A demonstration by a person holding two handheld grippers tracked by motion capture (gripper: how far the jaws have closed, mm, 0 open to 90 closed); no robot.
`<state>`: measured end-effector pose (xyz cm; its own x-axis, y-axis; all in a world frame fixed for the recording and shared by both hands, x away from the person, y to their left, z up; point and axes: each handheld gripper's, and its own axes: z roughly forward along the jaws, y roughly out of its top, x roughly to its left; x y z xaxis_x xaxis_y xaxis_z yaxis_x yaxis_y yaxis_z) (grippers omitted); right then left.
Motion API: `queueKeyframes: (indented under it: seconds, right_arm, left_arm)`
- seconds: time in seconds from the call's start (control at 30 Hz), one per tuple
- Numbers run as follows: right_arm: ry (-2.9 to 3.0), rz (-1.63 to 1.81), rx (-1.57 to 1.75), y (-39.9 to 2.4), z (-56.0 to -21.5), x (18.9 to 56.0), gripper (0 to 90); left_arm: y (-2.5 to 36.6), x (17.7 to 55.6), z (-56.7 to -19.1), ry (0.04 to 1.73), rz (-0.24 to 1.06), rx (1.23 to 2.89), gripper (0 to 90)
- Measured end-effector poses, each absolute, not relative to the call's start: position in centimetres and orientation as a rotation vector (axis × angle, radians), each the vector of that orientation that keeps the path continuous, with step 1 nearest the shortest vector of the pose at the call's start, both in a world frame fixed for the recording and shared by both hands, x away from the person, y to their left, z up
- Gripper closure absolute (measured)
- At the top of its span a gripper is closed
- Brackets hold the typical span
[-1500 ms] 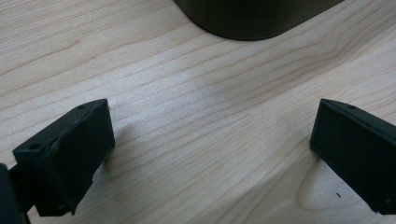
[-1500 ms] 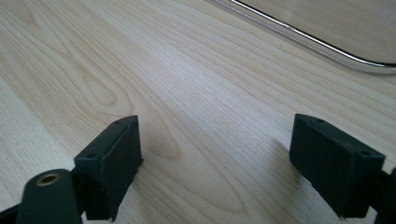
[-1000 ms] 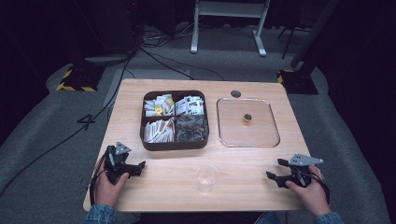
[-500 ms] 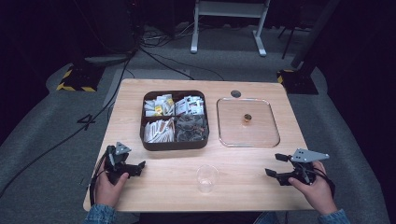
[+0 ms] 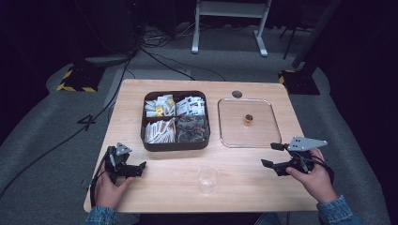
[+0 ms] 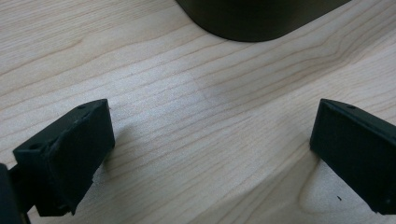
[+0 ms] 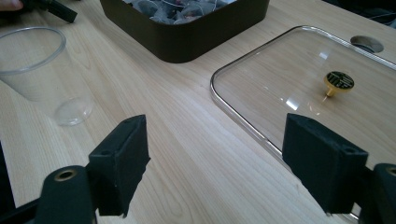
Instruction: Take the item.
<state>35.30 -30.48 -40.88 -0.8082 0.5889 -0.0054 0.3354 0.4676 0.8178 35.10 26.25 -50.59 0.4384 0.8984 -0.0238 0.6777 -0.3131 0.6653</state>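
Note:
A dark brown box (image 5: pixel 175 120) with four compartments of sachets and tea bags stands mid-table. Right of it a clear glass lid (image 5: pixel 248 122) with a gold knob (image 5: pixel 248 118) lies flat. A clear plastic cup (image 5: pixel 208 178) stands upright near the front edge. My left gripper (image 5: pixel 137 168) rests open at the front left; in the left gripper view its gap (image 6: pixel 210 140) holds bare wood below the box's corner (image 6: pixel 252 18). My right gripper (image 5: pixel 270 154) hangs open at the front right, facing the lid's near edge (image 7: pixel 261 126), with the cup (image 7: pixel 39 70) to its left.
The wooden table (image 5: pixel 164 197) has a round cable hole (image 5: pixel 237 94) behind the lid. Cables and yellow-black floor plates lie on the grey floor beyond. Bare wood stretches between the cup and both grippers.
My right gripper has moved forward a little, toward the lid's near edge. The left gripper and all objects have stayed put.

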Motion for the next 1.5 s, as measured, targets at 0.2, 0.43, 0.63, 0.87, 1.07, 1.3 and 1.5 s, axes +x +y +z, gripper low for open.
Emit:
queueKeyframes:
  seconds: [0.2, 0.43, 0.63, 0.87, 1.07, 1.3, 1.5]
  right_arm:
    - [2.435, 1.265, 0.768, -29.2, -40.1, 35.8, 23.3]
    - [2.444, 1.263, 0.71, -27.5, -38.6, 36.8, 23.4]
    - [2.452, 1.295, 0.703, -26.5, -37.9, 38.1, 23.2]
    - [2.454, 1.302, 0.701, -25.9, -37.3, 39.4, 22.9]
    - [2.455, 1.305, 0.687, -25.5, -37.0, 40.3, 21.8]
    - [2.461, 1.302, 0.671, -24.6, -36.8, 41.6, 20.8]
    - [2.47, 1.284, 0.627, -23.0, -36.5, 42.8, 18.3]
  left_arm:
    - [26.3, 35.1, -50.6, 1.319, 0.473, 2.089, 0.2]
    - [26.2, 35.1, -50.6, 1.33, 0.472, 2.082, 0.6]
    - [26.2, 35.1, -50.6, 1.33, 0.472, 2.082, 0.6]
    - [26.2, 35.1, -50.6, 1.332, 0.473, 2.081, 0.6]
    - [26.2, 35.0, -50.6, 1.335, 0.476, 2.079, 0.6]
    - [26.2, 35.0, -50.6, 1.335, 0.476, 2.079, 0.6]
    - [26.2, 35.1, -50.6, 1.335, 0.475, 2.079, 0.6]
